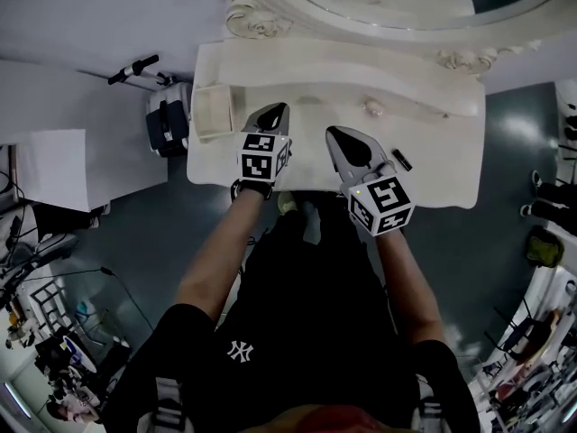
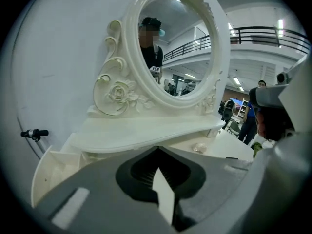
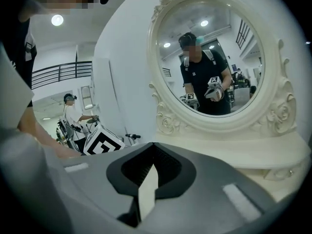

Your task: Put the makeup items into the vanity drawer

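Holds the right gripper (image 1: 335, 133) and left gripper (image 1: 278, 111) side by side over the near edge of the vanity top (image 1: 433, 183), both sets of jaws pressed together on nothing. Finds a small dark makeup item (image 1: 402, 161) lying just right of the right gripper, and a pale crumpled-looking item (image 1: 370, 108) farther in. Sees the drawer (image 1: 209, 111) pulled open at the far left, seemingly with nothing inside; beyond, the oval mirror (image 1: 361, 7). Looks like the very start, with nothing picked. Calls next for parting the right jaws, lowering onto the dark item, then carrying it left to the drawer.
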The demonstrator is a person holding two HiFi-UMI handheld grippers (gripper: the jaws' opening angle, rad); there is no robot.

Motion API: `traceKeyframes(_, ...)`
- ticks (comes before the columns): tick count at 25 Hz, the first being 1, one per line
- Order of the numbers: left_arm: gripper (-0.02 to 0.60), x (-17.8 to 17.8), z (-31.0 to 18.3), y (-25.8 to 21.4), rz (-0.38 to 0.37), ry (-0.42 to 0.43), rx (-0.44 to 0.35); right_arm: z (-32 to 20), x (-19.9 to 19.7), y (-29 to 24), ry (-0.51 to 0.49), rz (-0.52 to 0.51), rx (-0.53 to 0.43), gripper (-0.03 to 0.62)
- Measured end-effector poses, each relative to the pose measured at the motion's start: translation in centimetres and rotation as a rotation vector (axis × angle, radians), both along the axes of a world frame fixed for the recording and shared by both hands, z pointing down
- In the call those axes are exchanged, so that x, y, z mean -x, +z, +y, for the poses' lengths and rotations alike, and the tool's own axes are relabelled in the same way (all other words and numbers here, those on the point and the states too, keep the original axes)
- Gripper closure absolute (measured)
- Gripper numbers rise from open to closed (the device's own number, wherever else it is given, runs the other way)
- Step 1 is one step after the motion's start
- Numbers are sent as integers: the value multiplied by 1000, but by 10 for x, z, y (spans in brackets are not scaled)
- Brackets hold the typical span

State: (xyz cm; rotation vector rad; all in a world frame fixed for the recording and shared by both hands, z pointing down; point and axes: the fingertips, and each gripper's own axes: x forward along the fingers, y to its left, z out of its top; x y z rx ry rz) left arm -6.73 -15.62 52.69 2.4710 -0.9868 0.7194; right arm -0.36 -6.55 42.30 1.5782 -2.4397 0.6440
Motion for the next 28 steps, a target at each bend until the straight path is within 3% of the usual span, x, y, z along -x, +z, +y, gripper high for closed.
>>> traceKeyframes(14, 578, -147, 64, 18, -25, 339, -54, 48, -113, 15, 187, -7, 26, 572)
traceKeyframes(20, 498, -193, 79, 36, -45, 448, -46, 57, -149, 28, 234, -31, 47, 572)
traceKeyframes(28, 417, -229, 81, 58, -79, 502, -41, 59, -178, 48, 254, -61, 78, 572)
